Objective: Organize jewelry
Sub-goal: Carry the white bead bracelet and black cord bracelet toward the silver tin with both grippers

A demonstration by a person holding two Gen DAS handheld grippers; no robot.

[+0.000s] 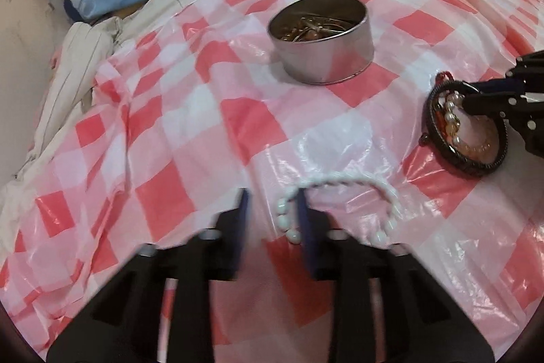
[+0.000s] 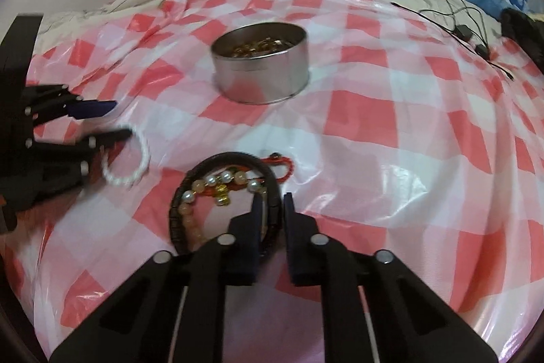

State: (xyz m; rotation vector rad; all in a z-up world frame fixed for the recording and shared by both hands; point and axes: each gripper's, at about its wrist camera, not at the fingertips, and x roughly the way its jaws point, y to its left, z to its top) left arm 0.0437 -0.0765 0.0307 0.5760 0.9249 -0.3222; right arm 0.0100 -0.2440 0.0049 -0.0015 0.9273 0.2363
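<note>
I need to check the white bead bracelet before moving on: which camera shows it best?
Left wrist view: the white bead bracelet lies close, though one finger hides part. Right wrist view shows it small and blurred at the left edge.

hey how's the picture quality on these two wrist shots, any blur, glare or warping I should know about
Left wrist view: the left hand-held gripper and white bead bracelet are smeared by motion blur; glare streaks the checked plastic sheet; the fisheye bends the edges, with dark corners. Right wrist view: the metal tin looks soft, the right hand-held gripper fairly sharp, the white bracelet blurred at left.

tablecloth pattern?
Pink-and-white checked plastic tablecloth; the right wrist view shows it best.
</note>
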